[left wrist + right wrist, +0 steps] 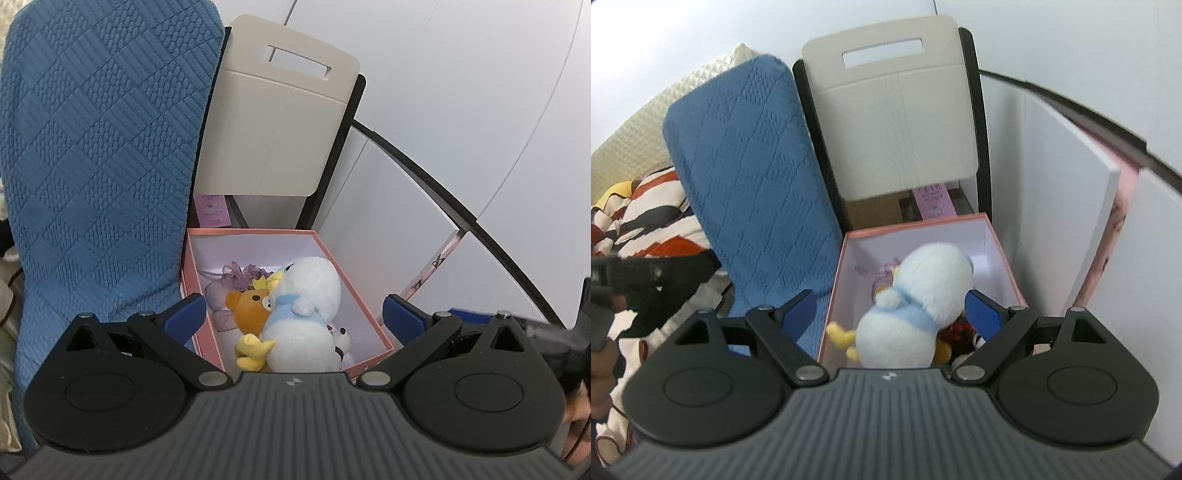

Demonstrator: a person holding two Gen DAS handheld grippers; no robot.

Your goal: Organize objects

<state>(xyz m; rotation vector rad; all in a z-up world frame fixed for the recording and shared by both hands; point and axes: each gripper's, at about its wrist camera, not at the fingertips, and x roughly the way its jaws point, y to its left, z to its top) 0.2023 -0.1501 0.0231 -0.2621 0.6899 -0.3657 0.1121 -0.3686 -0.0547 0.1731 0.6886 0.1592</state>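
A pink box (pixel 258 231) with a white inside holds several soft toys. A white duck plush (pixel 306 295) in a light blue top with yellow feet lies on top. Beside it are a brown bear (pixel 251 306), a purple gauze bow (pixel 236 277) and a small white plush (pixel 341 334). My left gripper (pixel 293 314) hovers open above the box with nothing between its blue pads (pixel 186 314). In the right wrist view the same box (pixel 923 223) and duck (pixel 923 288) lie below my right gripper (pixel 891 314), which is open and clear of the duck.
A blue quilted cushion (pixel 99 166) leans against the box's left side. Behind the box stands a beige panel (pixel 280 133) with a handle slot. White boards (pixel 1067 206) and a pink sheet (pixel 1115 229) line the right. A striped cloth (pixel 646 221) lies at the left.
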